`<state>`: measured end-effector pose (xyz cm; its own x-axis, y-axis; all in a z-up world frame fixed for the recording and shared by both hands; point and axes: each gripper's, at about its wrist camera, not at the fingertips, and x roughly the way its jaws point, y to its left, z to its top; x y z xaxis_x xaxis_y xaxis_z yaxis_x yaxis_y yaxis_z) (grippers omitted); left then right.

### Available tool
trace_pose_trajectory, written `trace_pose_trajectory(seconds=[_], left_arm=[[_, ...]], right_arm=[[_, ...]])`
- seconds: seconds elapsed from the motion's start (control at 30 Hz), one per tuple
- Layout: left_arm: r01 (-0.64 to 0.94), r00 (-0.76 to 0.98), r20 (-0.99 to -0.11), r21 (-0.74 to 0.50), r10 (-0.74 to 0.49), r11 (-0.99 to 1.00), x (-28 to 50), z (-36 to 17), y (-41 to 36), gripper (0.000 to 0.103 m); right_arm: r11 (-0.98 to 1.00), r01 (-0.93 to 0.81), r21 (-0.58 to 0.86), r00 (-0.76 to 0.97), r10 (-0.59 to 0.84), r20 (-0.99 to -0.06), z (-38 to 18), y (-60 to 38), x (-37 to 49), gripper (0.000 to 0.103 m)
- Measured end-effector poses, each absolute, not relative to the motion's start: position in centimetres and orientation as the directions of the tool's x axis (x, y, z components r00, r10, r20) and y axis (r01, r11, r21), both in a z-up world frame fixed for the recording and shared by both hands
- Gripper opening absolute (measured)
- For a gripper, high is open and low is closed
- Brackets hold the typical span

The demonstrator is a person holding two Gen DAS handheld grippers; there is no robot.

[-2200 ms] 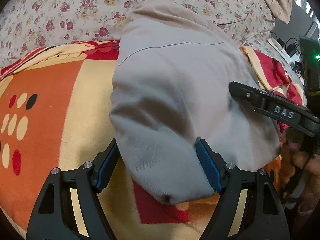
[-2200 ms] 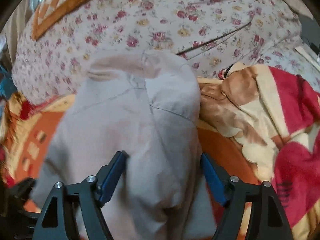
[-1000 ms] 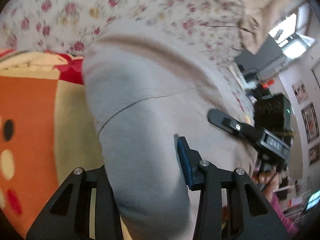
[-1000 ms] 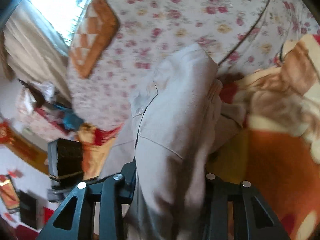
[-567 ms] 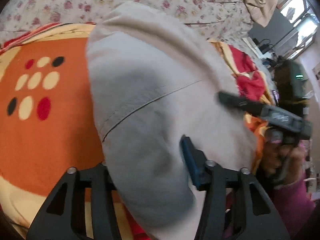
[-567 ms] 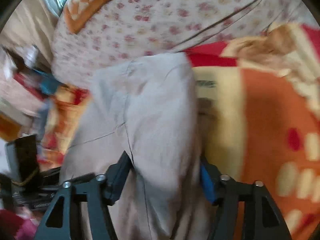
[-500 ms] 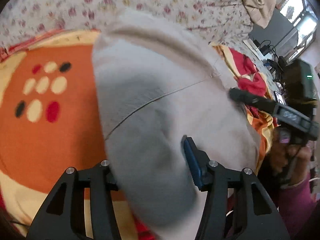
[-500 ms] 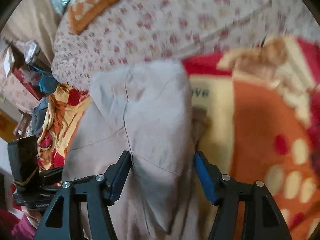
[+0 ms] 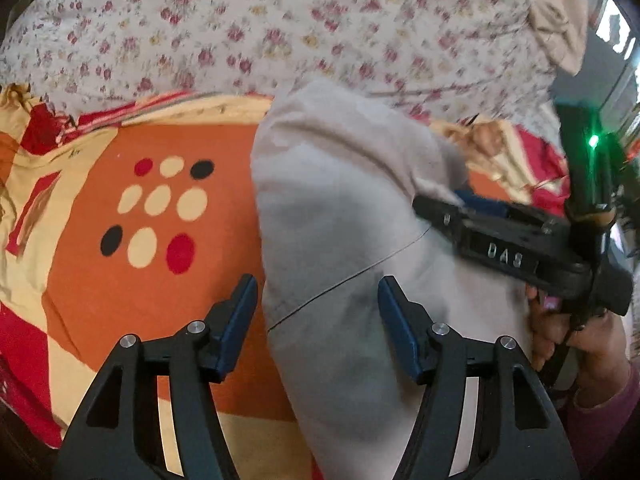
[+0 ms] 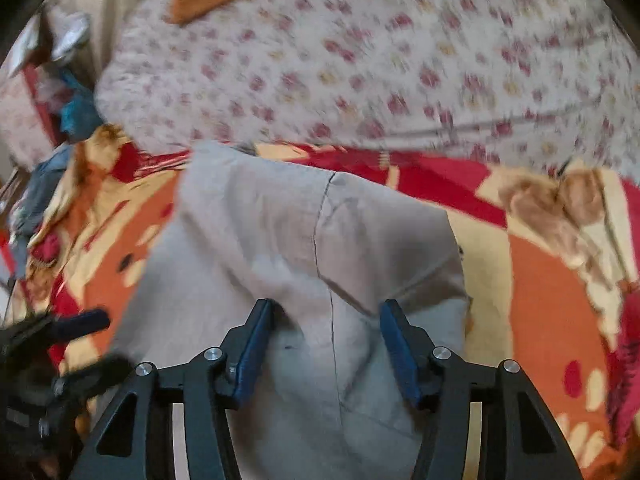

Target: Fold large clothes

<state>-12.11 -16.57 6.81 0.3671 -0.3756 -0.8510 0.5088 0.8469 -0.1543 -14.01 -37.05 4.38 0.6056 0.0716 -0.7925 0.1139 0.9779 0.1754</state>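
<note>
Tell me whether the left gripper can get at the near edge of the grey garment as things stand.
Probably yes. The left gripper has just been opening, and the grey garment lies between its fingers with nothing on top. The right gripper works the far side, clear of that edge.

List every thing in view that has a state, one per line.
Beige cloth garment: folded, lying on the blanket.
Orange patterned blanket: spread flat under it.
Left claw: open, just been opening, garment edge between pads.
Right claw: open over the garment, just been closing.
</note>
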Motion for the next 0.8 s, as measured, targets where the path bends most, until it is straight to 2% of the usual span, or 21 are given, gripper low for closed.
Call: trace_pose_trajectory(seconds=[0.1, 0.37, 0.47, 0.57, 0.63, 0.8], left_arm=[[0.481, 0.372, -0.851, -0.165, -0.371, 0.861, -11.7, 5.6, -16.8, 0.072], [0.481, 0.407, -0.839, -0.139, -0.361, 0.866, -12.3, 5.9, -17.3, 0.072], [0.473, 0.414, -0.836, -0.139, -0.359, 0.870, -12.5, 5.9, -17.2, 0.072], [0.472, 0.427, -0.833, -0.126, -0.351, 0.873, -12.8, 5.8, -17.5, 0.072], [0.465, 0.442, -0.832, -0.107, -0.336, 0.879, -13.2, 5.9, -17.7, 0.072], [0.467, 0.476, -0.814, -0.088, -0.334, 0.880, -14.4, 6.6, -17.3, 0.072]], right_arm=[[0.978, 0.119, 0.173, 0.615, 0.064, -0.786, 3.9, -37.7, -13.9, 0.055], [0.983, 0.076, 0.165, 0.650, 0.077, -0.756, 8.8, -36.9, -19.4, 0.054], [0.985, 0.071, 0.158, 0.641, 0.077, -0.764, 8.0, -36.2, -21.4, 0.054], [0.991, 0.118, 0.056, 0.600, -0.026, -0.799, 5.4, -36.1, -21.5, 0.057], [0.986, 0.138, 0.090, 0.599, -0.011, -0.801, 5.0, -36.8, -21.5, 0.060], [0.985, 0.139, 0.101, 0.632, -0.010, -0.775, 7.2, -36.8, -23.4, 0.060]])
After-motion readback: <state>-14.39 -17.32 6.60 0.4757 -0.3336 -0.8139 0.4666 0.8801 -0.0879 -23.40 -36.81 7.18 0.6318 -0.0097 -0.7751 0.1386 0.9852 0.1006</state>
